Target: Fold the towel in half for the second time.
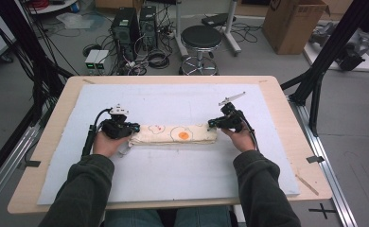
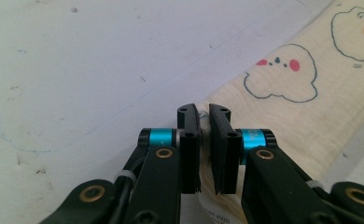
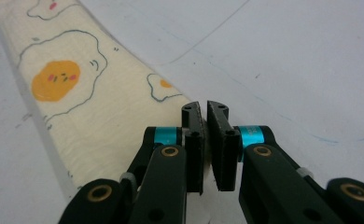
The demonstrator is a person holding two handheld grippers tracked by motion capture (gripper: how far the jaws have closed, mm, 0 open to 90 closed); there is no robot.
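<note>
While lying folded into a long strip across the middle of the white foam mat [image 1: 173,175], cream cloth printed with fried eggs [image 1: 175,134] pinched at both ends: left gripper [image 2: 204,140] nearly closed on one end, right gripper [image 3: 203,142] likewise. Cloud print with pink cheeks legible in left gripper view; wooden table [image 1: 294,118] visible from high view.

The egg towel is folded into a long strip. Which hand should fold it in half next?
Either, with no clear winner: the left tool and the right tool each pinch one end of the egg towel, lying flat on the white mat. Both look equally ready.
</note>
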